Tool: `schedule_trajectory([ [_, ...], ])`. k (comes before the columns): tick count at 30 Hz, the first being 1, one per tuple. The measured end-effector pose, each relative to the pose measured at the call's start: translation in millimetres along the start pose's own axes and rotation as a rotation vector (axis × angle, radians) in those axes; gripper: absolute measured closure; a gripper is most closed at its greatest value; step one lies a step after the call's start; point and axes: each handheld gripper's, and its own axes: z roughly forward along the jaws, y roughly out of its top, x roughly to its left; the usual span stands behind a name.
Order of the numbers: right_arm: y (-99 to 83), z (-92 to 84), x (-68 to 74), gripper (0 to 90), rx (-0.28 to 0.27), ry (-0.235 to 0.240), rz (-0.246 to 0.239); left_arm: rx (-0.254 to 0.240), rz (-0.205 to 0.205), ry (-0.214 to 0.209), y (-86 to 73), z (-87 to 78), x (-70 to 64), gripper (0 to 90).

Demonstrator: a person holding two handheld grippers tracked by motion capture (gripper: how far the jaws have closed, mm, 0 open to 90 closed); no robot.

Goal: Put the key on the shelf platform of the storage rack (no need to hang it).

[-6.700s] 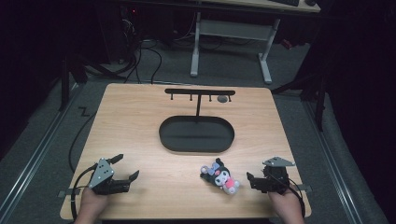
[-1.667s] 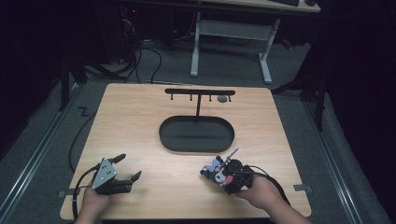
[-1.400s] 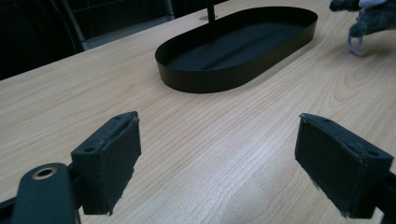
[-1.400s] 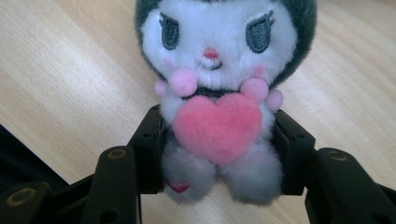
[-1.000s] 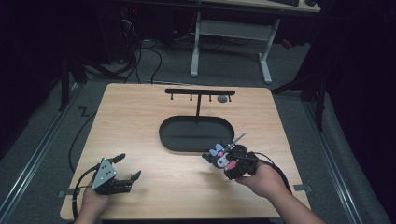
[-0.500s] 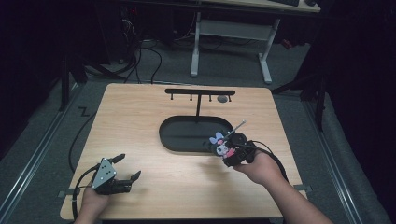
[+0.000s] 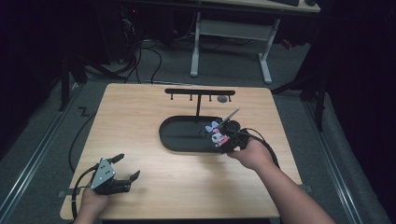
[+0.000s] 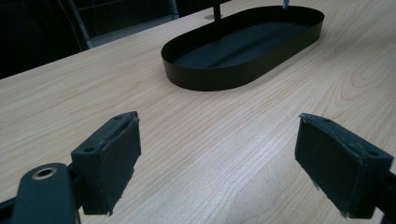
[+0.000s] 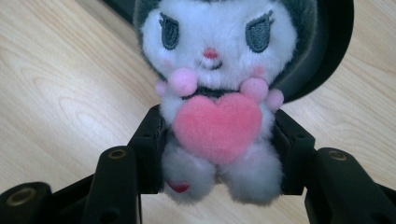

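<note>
Plush doll [image 9: 215, 116], white face, dark hood, pink heart hugged to the chest, clamped at the body between the two black jaws of the right gripper [image 9: 217, 154]. In the high view, same plush doll [image 7: 217, 135] held up in the right gripper [image 7: 226, 140] at the right end of the oval black tray [image 7: 180, 142], just over its rim; touching the rim or not, impossible to tell. Right hand [image 7: 253, 153] wrapped around the gripper body, forearm reaching in from the bottom right. Seen along the jaws, light wood grain below the doll and the tray's dark curved edge behind its head.

Behind the tray, a black T-shaped rack [image 7: 200, 93] standing upright, small pegs hanging under its crossbar. Wooden table [image 7: 140, 116] under everything.

Down at the near left corner, left gripper [image 7: 122, 173] resting low on the tabletop in the left hand [image 7: 93, 201], jaws spread wide, nothing between the pads [image 8: 114, 154]. Ahead of those jaws, bare wood, then the oval tray [image 8: 210, 79] well apart.
</note>
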Motion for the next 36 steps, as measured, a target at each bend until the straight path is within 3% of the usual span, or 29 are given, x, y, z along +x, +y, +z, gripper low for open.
schedule_trajectory([
  [17,42.1,22.1,0.0,47.3,-0.003,-0.005,-0.029,0.001,0.002,-0.007,-0.3,-0.2,0.3,15.0],
  [26,56.6,31.3,6.5,47.3,0.005,-0.005,-0.043,-0.002,0.000,-0.006,-0.6,0.2,0.6,15.0],
  [28,59.3,31.0,9.2,47.3,0.014,-0.005,-0.016,0.000,0.002,-0.007,-0.7,0.3,0.7,15.0],
  [29,61.3,31.7,7.3,47.3,0.001,-0.004,-0.047,0.002,0.003,-0.006,-0.8,0.5,0.8,15.0],
  [30,62.5,31.4,8.7,47.4,0.005,-0.005,-0.030,0.004,0.002,-0.004,-0.9,0.9,0.7,15.0],
  [31,64.3,32.0,7.6,47.3,-0.002,-0.010,-0.053,0.006,0.003,-0.004,-1.0,1.0,0.8,15.0],
  [36,68.6,37.6,4.9,47.3,-0.005,-0.013,-0.043,0.005,0.003,-0.006,-1.0,1.2,0.7,15.0],
])
